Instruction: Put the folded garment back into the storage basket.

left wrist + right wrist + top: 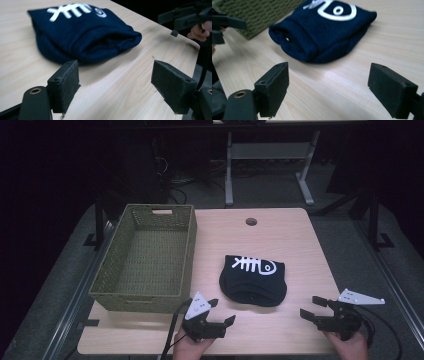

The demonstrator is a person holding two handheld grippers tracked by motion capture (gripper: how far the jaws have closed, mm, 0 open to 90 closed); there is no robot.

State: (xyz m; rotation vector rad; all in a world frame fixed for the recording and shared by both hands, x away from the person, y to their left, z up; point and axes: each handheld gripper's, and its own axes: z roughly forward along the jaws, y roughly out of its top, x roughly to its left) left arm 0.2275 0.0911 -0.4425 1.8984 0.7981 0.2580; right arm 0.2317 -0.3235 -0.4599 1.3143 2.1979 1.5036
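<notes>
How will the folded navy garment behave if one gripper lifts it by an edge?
The navy garment is soft, folded cloth, so it will probably droop and unfold. It looks light. Pushed across the smooth table, it would likely bunch rather than slide whole.

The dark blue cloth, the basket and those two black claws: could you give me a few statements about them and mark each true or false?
1. The folded dark blue cloth lies on the table, outside the woven basket. True.
2. The basket holds a folded cloth. False: nothing lies in it.
3. The left gripper is open, with nothing between its jaws. True.
4. The right gripper clamps the cloth. False: it is open, apart from the cloth.
5. The cloth bears a white fishbone print. True.
</notes>
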